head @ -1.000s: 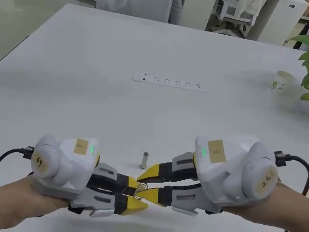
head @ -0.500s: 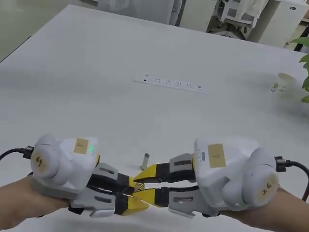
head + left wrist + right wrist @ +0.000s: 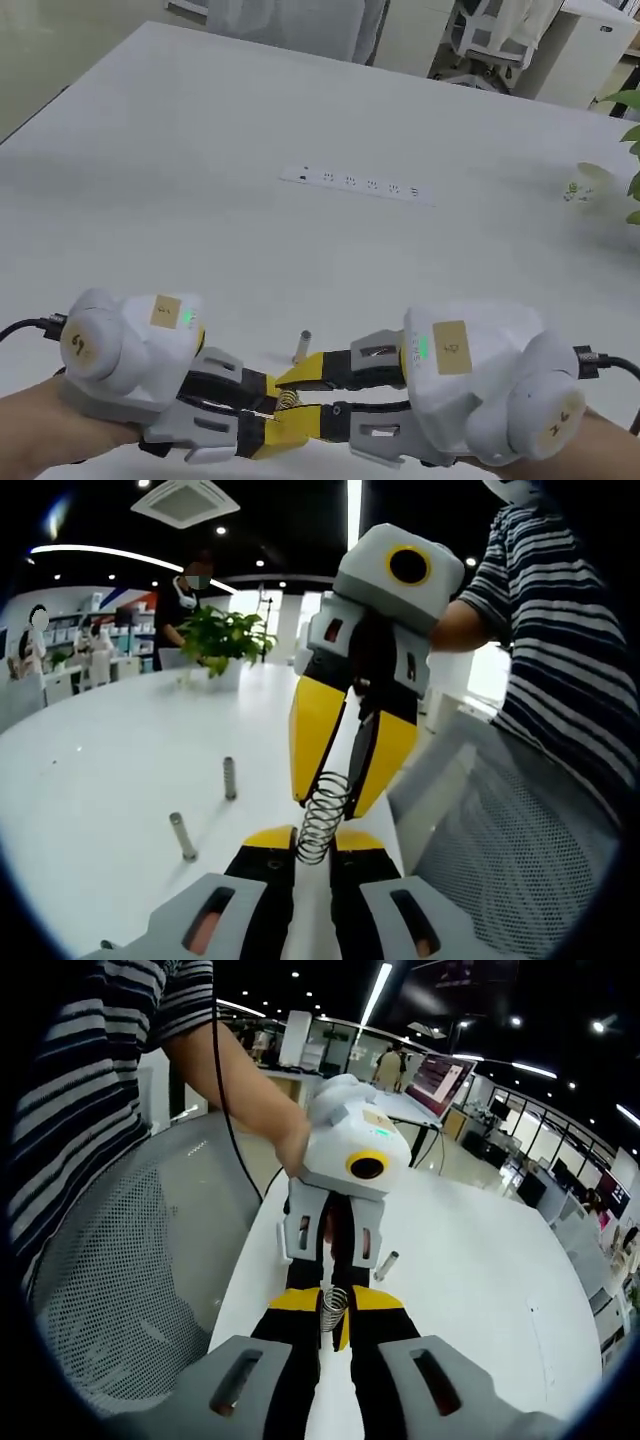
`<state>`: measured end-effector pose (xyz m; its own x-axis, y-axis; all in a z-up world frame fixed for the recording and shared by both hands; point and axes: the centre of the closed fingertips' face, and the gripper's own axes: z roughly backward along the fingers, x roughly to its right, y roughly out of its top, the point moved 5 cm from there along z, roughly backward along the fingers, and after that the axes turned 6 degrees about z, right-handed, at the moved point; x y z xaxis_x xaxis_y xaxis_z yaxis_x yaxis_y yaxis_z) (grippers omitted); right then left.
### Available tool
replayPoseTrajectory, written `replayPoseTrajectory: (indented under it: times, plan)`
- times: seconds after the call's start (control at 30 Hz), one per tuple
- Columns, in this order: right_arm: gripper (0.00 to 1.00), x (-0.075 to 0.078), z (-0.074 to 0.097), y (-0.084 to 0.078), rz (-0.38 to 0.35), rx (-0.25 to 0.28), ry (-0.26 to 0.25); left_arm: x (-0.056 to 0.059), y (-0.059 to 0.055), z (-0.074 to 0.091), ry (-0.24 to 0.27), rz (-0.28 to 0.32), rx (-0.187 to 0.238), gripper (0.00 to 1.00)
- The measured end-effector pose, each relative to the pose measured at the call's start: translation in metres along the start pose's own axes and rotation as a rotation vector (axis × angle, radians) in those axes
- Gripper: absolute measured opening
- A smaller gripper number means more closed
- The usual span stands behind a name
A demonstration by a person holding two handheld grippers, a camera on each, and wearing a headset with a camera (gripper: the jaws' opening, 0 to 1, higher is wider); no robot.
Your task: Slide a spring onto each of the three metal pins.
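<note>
1. spring [image 3: 322,818]: small bare wire coil, judged very light and springy. it will squash or kink if pinched hard across the coils, and it could flick away if the grip slips.
2. best hold, judged: on the end turns only, light pressure. keep the bore open and in line with a pin.
3. location: the spring is off the table [image 3: 300,250], in the air between the two sets of yellow tips, close to the person.
4. left hand-held gripper [image 3: 300,842]: jaws drawn nearly together, clamped on the near end of the spring, with only a thin gap between them.
5. right hand-held gripper [image 3: 336,1310]: faces the left one tip to tip, jaws narrowed onto the spring's other end. cannot tell whether they pinch the coil, pinch a pin inside it, or only touch it.
6. farther pin [image 3: 229,778] and nearer pin [image 3: 182,836] stand bare on the table, apart from both grippers.
7. risk, judged: the two grippers could pull against each other and stretch the coil.
</note>
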<state>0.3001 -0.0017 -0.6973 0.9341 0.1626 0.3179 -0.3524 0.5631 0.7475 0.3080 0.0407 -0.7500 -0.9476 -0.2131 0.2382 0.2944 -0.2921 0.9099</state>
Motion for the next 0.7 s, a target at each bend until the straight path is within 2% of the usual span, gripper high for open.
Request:
replayPoseTrajectory:
  times: [0.3, 0.5, 0.7]
  plan:
    - [0.07, 0.0004, -0.0013, 0.0, 0.005, -0.004, -0.001, -0.0016, -0.0006, 0.0009, 0.01, 0.018, 0.004, 0.07]
    - [0.07, 0.0022, -0.0006, 0.0005, 0.005, -0.004, -0.009, -0.003, -0.001, 0.0029, 0.027, 0.038, 0.01, 0.16]
    - [0.07, 0.0017, -0.0001, -0.0011, 0.009, -0.011, -0.011, -0.001, -0.0041, 0.0056, 0.033, 0.052, 0.01, 0.16]
